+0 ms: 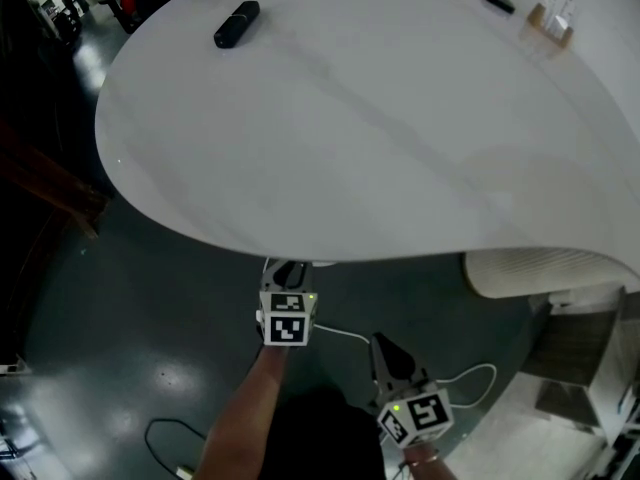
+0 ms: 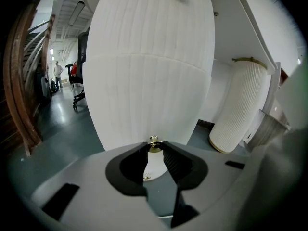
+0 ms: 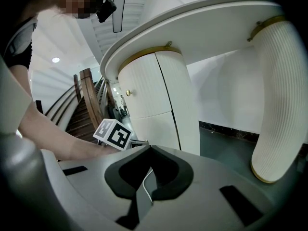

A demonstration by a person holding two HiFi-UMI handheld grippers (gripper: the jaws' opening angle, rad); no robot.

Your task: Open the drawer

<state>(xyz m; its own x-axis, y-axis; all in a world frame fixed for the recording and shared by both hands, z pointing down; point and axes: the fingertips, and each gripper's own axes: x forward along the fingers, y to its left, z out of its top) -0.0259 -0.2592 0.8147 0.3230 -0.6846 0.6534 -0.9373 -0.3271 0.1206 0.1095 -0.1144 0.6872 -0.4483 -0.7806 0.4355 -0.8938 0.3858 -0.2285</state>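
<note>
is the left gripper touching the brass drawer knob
Touching. The left gripper view shows the left gripper with both jaw tips closed against the sides of the brass knob, with no gap on either side.

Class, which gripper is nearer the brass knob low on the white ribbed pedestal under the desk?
Left. The left gripper has its jaws gripping the brass knob; the right gripper sits back from the pedestal, shut and empty.

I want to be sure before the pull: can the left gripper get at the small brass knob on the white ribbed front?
Probably yes: the left gripper is already at the brass knob, with one jaw tip pressed on each side and nothing in between.
</note>
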